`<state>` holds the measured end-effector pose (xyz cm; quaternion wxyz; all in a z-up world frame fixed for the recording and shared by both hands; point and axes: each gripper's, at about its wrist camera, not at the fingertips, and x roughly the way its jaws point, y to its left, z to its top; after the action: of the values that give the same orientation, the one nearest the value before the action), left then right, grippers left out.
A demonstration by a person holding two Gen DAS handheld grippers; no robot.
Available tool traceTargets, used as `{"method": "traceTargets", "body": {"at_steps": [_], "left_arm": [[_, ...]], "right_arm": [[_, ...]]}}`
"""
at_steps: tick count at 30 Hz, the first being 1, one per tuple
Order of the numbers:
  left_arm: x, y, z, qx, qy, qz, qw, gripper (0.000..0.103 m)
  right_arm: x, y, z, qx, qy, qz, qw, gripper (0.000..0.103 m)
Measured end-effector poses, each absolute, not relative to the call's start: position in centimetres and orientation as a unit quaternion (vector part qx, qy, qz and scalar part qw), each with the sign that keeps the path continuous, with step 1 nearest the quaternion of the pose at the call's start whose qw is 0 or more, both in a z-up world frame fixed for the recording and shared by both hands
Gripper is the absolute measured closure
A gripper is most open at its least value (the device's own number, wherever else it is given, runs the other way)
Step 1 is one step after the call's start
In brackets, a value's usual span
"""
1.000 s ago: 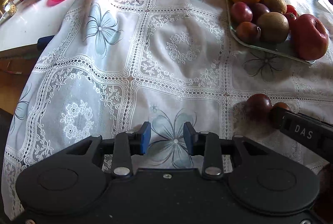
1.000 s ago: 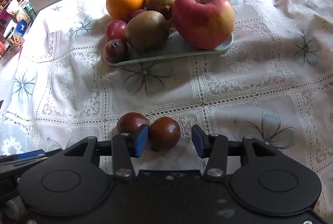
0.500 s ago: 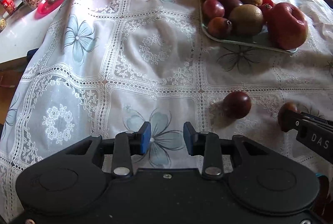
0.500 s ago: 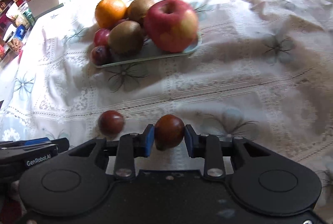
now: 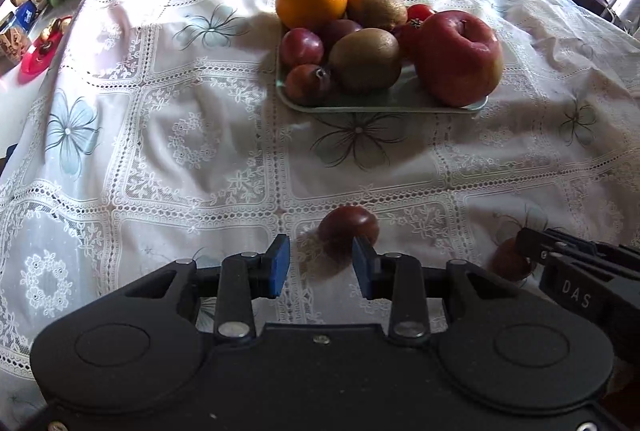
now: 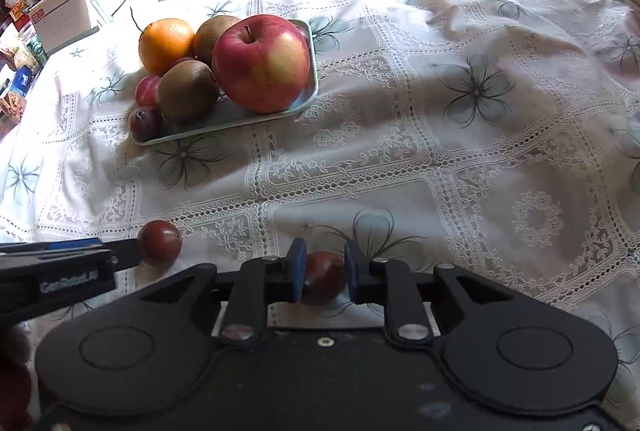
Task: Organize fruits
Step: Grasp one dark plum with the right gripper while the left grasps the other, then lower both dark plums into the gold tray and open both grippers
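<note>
Two grippers, two dark plums near a loaded fruit tray

The left gripper (image 5: pixel 318 265) has its fingers spread apart, a loose plum (image 5: pixel 349 229) on the cloth-covered worktop (image 5: pixel 180 151) just ahead, perhaps touching one fingertip; the right gripper (image 6: pixel 322 273) clamps another plum (image 6: pixel 323 277), with the tray (image 6: pixel 224 125) beyond.

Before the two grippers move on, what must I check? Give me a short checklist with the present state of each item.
1. Right gripper shut on a dark plum: ok.
2. That plum lifted off the cloth: cannot tell.
3. Left gripper open, jaws apart: ok.
4. Second plum centred between the left jaws: not ok, it sits ahead, toward the right jaw.
5. Free space on the tray: ok, a bare strip at the near edge in front of the kiwi, small.
6. Grippers apart from each other: ok.
</note>
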<state>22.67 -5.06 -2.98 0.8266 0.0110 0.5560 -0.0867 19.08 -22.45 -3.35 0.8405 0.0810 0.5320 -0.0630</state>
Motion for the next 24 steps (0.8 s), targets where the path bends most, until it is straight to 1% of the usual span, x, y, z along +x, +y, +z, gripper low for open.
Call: {"method": "traceTargets", "body": {"at_steps": [2,4,6,7,8,9,14,16,20,22,24], "left_arm": [[22.8,-5.7,-3.3,0.016,0.557,-0.089,0.826,0.059],[22.9,-6.1,-3.6,0.02,0.556,-0.084,0.827,0.059],[23.2,-6.5,-4.1,0.025,0.559,-0.081,0.825,0.059],[23.3,-6.7,-4.3,0.027,0.561,-0.078,0.824,0.059],[23.5,-6.8,-4.6,0.027,0.562,-0.077,0.823,0.053],[23.7,-6.9,-4.8,0.023,0.563,-0.079,0.823,0.051],[24.2,-7.2,-5.6,-0.004,0.572,-0.078,0.816,0.053],[24.5,-7.1,-5.9,-0.016,0.579,-0.077,0.812,0.052],[25.2,-7.0,-7.2,-0.03,0.594,-0.06,0.802,0.052],[25.2,-7.1,-7.2,-0.029,0.593,-0.056,0.803,0.053],[25.1,-7.4,-7.0,-0.023,0.59,-0.057,0.805,0.055]], "right_arm": [[19.3,-22.4,-3.7,0.091,0.537,-0.06,0.836,0.07],[19.4,-22.5,-4.1,0.1,0.54,-0.054,0.834,0.07],[19.5,-22.5,-4.4,0.109,0.542,-0.051,0.832,0.066],[19.6,-22.4,-4.6,0.111,0.543,-0.05,0.831,0.065],[19.6,-22.3,-4.7,0.112,0.544,-0.047,0.831,0.065],[19.6,-22.1,-4.9,0.113,0.544,-0.046,0.83,0.065],[19.6,-21.9,-5.2,0.122,0.544,-0.051,0.829,0.065],[19.6,-22.1,-5.2,0.13,0.549,-0.041,0.825,0.069],[19.2,-22.2,-4.6,0.132,0.547,-0.047,0.826,0.07],[18.9,-22.2,-4.2,0.126,0.542,-0.055,0.829,0.07],[18.5,-22.4,-3.8,0.124,0.537,-0.06,0.832,0.07]]}}
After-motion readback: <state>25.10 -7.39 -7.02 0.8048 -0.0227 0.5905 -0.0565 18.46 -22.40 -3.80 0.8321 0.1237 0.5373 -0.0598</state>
